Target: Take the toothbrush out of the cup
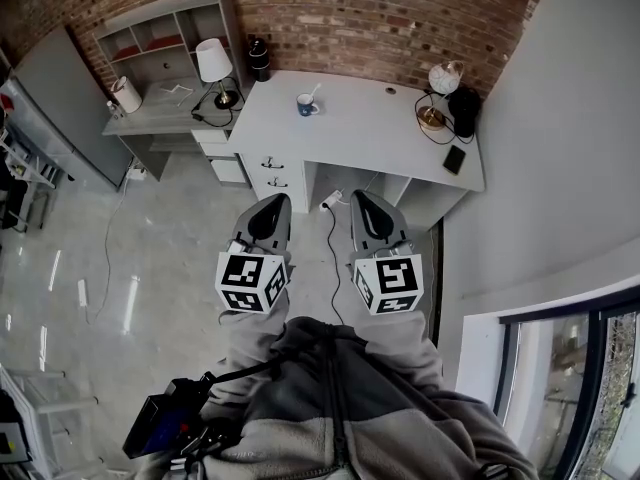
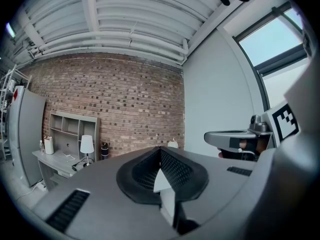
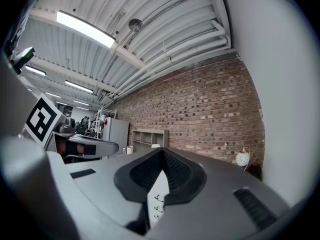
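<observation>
Small round blue cup [image 1: 305, 106] with a thin pale toothbrush [image 1: 314, 93] leaning out of it. It stands on the smooth white rectangular tabletop [image 1: 370, 133] at 12 o'clock, below the rough red brick wall [image 1: 330, 18]. Left tongs [image 1: 272, 204] and right tongs [image 1: 362, 200] are grey with ribbed black pads [image 2: 176, 170]. Both are clenched, empty and well apart from the cup.

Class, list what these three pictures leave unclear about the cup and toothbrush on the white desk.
- Head view: toothbrush in the cup is too small to tell bristles from handle.
- Left gripper view: cup hidden behind the left gripper's own body.
- Right gripper view: likewise, behind the right gripper.
</observation>
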`<state>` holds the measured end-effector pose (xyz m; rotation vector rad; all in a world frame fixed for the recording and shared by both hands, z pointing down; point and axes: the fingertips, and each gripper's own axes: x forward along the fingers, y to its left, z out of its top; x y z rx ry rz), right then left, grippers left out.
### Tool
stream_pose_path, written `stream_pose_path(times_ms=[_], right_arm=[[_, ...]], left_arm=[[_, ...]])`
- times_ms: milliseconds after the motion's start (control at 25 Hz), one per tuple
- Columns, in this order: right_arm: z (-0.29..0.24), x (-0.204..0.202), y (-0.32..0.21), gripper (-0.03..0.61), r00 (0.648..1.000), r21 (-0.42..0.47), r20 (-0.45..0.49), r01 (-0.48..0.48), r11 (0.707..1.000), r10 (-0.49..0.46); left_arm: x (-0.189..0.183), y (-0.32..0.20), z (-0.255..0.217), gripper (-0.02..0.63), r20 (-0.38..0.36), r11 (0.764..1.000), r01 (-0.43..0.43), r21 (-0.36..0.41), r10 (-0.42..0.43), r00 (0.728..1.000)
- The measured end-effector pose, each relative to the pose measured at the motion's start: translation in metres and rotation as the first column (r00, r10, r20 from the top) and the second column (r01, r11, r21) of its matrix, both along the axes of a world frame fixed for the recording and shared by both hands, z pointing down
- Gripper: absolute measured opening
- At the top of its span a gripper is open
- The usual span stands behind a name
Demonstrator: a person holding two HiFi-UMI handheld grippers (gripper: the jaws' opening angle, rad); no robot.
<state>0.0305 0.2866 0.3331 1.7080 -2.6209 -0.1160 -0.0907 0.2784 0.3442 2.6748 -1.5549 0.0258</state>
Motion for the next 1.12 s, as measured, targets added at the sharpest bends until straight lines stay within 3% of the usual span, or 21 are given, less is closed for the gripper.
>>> stream_pose_path(times_ms=[640,1120], right_arm=[[0.024,-0.039,-0.01,0.002,0.998,-0.058,-0.062,0.03,0.998,-0.034],[0.049,-0.028,-0.022,0.002,0.995,-0.113,-0.096,0.004,0.994,-0.015]], left_arm=[[-0.042,-0.004,0.025,0.005,-0.046,0.997,0.047,-0.063,-0.05,0.998],[-0.058,-0.011,0.05,0.005,-0.067,0.991,0.08,-0.108,-0.088,0.994]])
